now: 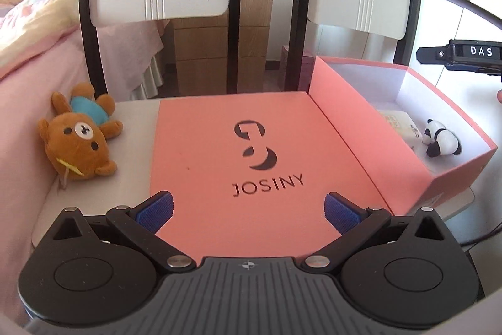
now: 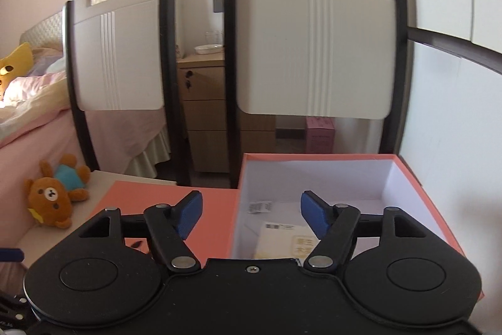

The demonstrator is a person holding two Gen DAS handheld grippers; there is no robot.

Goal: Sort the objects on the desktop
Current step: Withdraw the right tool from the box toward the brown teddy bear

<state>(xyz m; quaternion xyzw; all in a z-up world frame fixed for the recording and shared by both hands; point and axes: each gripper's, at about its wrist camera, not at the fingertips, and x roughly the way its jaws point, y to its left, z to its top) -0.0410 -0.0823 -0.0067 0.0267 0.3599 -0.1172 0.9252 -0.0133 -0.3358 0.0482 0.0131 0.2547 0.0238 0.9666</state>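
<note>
Coral lid (image 1: 251, 146), box (image 1: 455, 178) holding panda (image 1: 440, 137), packet (image 1: 401, 124)

A pale, light-coloured table (image 1: 135, 115) carries the things. On its left part lies a brown plush bear (image 1: 80, 135) in a blue shirt, on its back, well apart from the box. Beside the bear a salmon-pink box lid (image 1: 251, 165) lies flat, printed with a dark logo and the word JOSINY. Touching the lid's right edge stands the open salmon-pink box (image 1: 360, 127), white inside, its near right corner close to the table's edge.
</note>
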